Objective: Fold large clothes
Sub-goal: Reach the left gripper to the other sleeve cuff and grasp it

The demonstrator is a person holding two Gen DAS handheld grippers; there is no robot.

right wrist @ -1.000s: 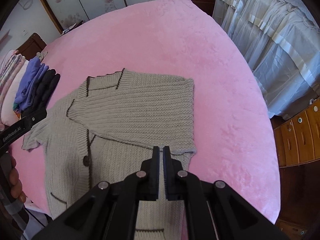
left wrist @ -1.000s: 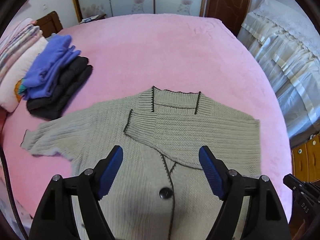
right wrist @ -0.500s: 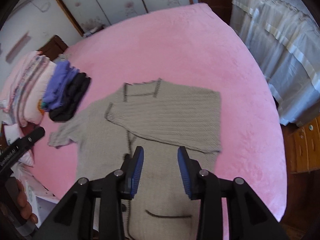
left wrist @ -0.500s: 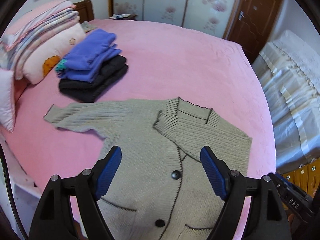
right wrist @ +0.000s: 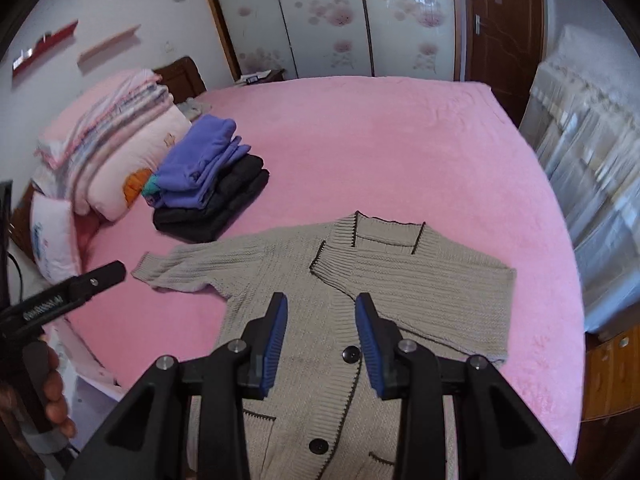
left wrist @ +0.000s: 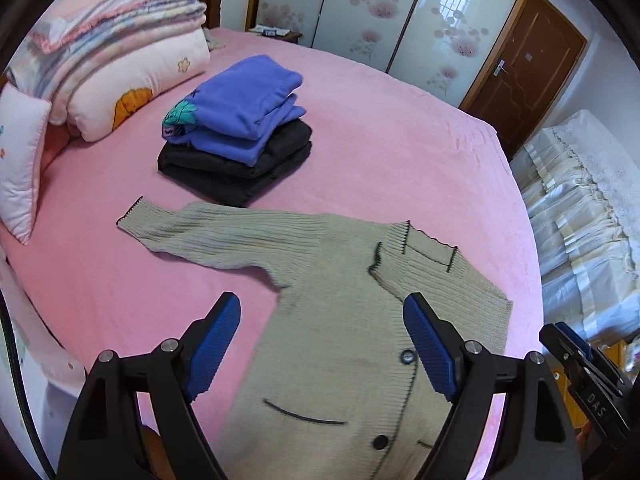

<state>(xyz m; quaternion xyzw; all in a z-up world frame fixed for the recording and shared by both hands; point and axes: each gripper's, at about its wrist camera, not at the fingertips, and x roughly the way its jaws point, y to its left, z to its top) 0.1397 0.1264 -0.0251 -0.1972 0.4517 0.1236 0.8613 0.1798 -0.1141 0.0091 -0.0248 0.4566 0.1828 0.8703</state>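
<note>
The cardigan's [left wrist: 344,320] hem runs off the bottom edge in both views. The curtain [right wrist: 592,184] at right is motion-blurred.

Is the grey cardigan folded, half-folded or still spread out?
Half-folded. On the cardigan, one sleeve lies folded across the chest, while the other sleeve stretches out flat on the bed. The body is unfolded.
</note>
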